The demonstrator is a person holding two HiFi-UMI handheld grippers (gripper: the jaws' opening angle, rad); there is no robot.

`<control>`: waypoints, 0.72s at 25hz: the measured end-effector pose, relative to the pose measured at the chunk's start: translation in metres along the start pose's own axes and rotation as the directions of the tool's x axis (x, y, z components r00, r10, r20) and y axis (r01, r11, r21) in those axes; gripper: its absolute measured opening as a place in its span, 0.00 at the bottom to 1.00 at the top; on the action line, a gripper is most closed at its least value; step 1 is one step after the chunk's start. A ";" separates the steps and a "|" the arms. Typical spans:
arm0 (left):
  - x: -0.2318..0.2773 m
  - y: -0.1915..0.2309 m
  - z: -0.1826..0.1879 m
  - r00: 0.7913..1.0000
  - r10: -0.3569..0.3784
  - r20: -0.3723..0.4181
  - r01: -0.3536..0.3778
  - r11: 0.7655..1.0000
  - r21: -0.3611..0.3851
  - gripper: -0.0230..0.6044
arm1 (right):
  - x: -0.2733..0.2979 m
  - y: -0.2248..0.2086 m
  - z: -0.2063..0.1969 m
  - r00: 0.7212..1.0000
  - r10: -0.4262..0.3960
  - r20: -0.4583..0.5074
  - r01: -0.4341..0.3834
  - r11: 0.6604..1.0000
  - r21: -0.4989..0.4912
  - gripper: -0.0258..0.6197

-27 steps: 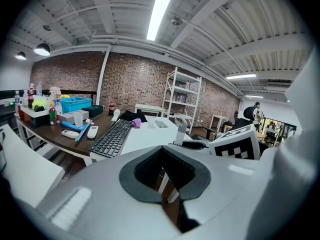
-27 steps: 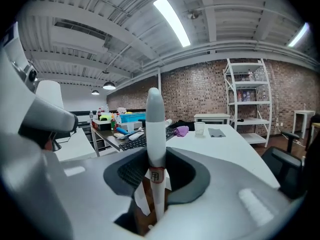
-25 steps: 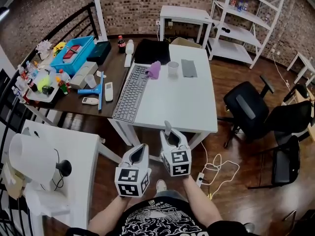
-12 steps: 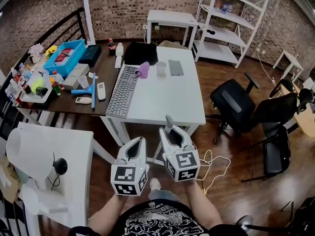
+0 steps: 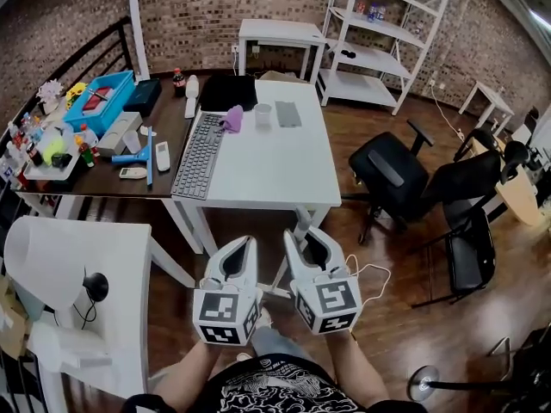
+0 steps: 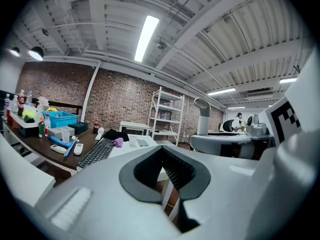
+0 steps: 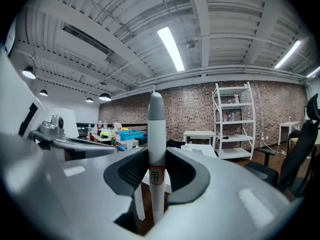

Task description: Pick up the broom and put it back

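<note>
The broom shows only as a white handle with a grey tip (image 7: 156, 134), standing upright between the jaws of my right gripper (image 7: 156, 156), which is shut on it. A small red-edged label sits on the handle at jaw level. The broom's head is hidden below. In the head view the right gripper (image 5: 306, 237) is held low in front of the person's body, close beside my left gripper (image 5: 243, 246). In the left gripper view my left gripper (image 6: 161, 151) has its jaws together with nothing between them.
A white table (image 5: 284, 175) with a keyboard (image 5: 196, 144) stands just ahead. A dark cluttered table (image 5: 103, 175) is to its left. Black office chairs (image 5: 387, 175) stand to the right, white shelving (image 5: 379, 33) at the back. A lamp sits on a white desk (image 5: 120, 265) at the near left. A cable (image 5: 370, 274) lies on the floor.
Both grippers have risen towards the camera, the right one still holding the handle. The head view has swung to the right, so the tables now sit further left.
</note>
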State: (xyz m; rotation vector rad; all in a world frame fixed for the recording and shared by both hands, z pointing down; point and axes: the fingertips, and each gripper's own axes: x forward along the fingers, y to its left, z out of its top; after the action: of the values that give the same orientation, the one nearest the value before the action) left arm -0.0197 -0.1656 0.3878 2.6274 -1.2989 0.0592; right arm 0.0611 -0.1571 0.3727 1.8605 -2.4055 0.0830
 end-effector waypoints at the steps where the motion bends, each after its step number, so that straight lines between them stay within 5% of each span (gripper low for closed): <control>1: -0.002 -0.005 0.001 1.000 -0.009 0.005 0.009 1.000 0.002 0.04 | -0.007 -0.001 -0.001 1.000 -0.008 0.000 0.008 1.000 0.000 0.19; 18: -0.021 -0.024 -0.014 0.998 -0.054 -0.017 0.054 0.998 0.018 0.04 | -0.049 0.016 -0.010 0.999 -0.038 -0.001 0.038 0.999 0.008 0.19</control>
State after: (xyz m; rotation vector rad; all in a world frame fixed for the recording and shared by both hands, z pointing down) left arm -0.0127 -0.1315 0.3948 2.6702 -1.2270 0.0841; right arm 0.0582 -0.1044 0.3775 1.9086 -2.3718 0.0908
